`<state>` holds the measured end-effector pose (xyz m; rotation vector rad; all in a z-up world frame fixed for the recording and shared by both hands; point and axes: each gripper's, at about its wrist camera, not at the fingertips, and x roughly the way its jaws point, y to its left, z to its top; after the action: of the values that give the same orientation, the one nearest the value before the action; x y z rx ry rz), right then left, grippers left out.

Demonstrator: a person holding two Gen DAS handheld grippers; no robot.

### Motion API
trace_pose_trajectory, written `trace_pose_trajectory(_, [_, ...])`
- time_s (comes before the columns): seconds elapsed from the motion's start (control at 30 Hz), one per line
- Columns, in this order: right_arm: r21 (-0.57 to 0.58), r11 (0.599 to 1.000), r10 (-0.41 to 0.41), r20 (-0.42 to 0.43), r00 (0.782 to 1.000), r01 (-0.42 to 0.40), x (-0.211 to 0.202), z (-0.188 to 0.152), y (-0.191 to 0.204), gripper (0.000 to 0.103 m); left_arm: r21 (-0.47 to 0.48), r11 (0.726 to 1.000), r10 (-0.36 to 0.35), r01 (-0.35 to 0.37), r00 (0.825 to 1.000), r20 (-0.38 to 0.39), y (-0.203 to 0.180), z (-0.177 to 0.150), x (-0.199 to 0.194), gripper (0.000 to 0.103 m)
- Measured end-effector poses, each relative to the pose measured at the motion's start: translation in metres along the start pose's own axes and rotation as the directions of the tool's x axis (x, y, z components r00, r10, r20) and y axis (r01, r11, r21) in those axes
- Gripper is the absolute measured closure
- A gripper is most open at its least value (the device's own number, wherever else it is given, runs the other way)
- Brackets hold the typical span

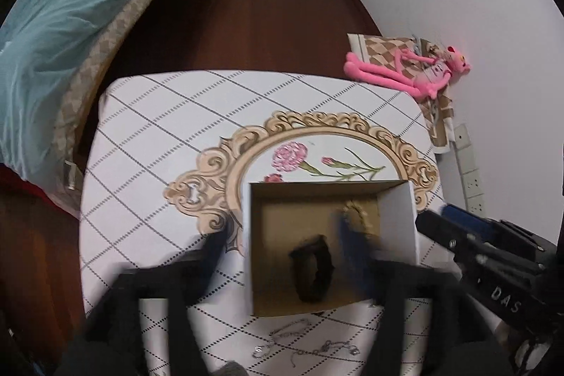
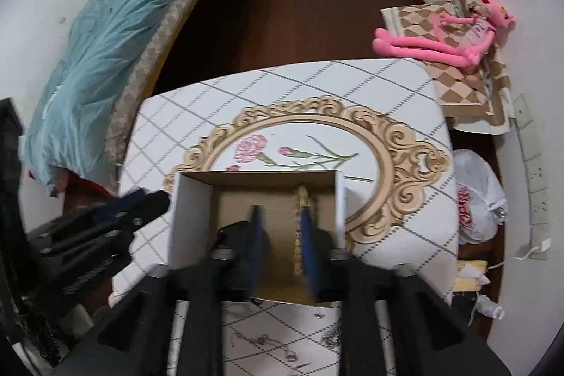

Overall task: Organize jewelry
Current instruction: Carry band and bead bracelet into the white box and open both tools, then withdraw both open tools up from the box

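Gold chain runs lengthwise between the right tongs, inside the box. Those tongs stand parted, not gripping. Left tongs blurred, seemingly spread.

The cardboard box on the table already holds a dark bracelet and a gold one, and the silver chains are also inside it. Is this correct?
Not quite. The cardboard box does hold the dark bracelet and the gold one, but the silver chains are not inside. The left wrist view shows them lying on the table, just outside the box's near wall.
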<state>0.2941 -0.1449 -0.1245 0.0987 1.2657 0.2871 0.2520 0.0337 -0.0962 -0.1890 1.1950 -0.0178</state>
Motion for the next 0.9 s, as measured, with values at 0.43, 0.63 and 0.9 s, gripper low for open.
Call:
trace_pose_trajectory(0.43, [-0.027,0.961,-0.276,0.003,0.961,0.276,0.027,-0.05,-0.008,0.009,0.022,0.982,0.187,-0.188,0.981,0.054,0.014,-0.039,0.019,0.0])
trace_pose_trajectory(0.63, [-0.003,0.957,-0.291,0.031,0.956,0.291,0.018,-0.06,-0.012,0.009,-0.001,0.98,0.199,-0.199,0.977,0.082,0.017,-0.048,0.01,0.0])
trace_pose_trajectory(0.9, [0.003,0.95,-0.31,0.118,0.943,0.312,-0.023,-0.077,-0.002,0.009,-0.011,0.98,0.2,-0.2,0.968,0.149,0.015,-0.069,-0.023,0.0])
